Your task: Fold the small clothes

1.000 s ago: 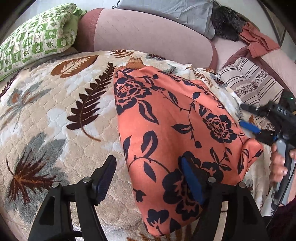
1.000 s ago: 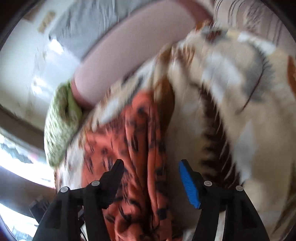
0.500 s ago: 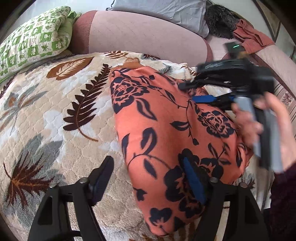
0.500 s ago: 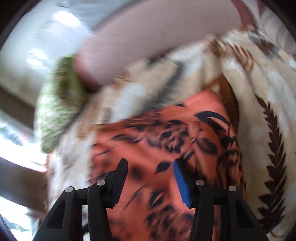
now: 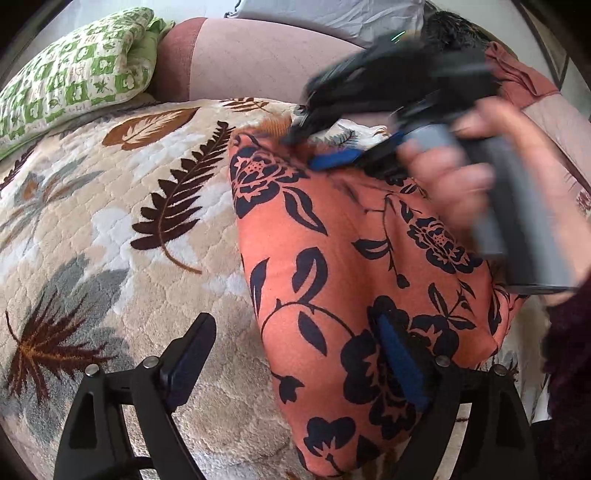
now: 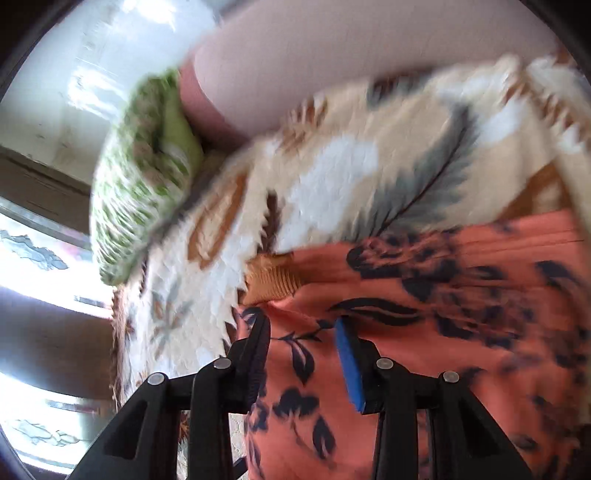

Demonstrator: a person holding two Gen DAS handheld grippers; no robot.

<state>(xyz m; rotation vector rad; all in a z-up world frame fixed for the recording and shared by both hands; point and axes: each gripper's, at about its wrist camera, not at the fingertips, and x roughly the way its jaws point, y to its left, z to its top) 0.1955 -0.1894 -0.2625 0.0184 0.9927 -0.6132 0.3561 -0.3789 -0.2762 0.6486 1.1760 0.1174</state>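
Note:
An orange garment with dark blue flowers point(image 5: 332, 240) lies folded on a leaf-patterned blanket point(image 5: 110, 229). My left gripper point(image 5: 295, 365) is open over the garment's near left edge, with one finger above the blanket and the blue pad over the cloth. My right gripper point(image 5: 314, 147) shows blurred in the left wrist view at the garment's far edge. In the right wrist view it point(image 6: 303, 354) is open, with its jaws low over the garment's point(image 6: 424, 350) far corner. I cannot tell if cloth lies between them.
A green and white pillow point(image 5: 74, 74) lies at the far left. A pink sofa back point(image 5: 258, 62) with a grey cushion point(image 5: 332, 14) rises behind the blanket. A rust-coloured cloth point(image 5: 517, 77) lies at the far right.
My right gripper has swung from the garment's right side across to its far edge and narrowed a little. My left gripper has stayed open in place.

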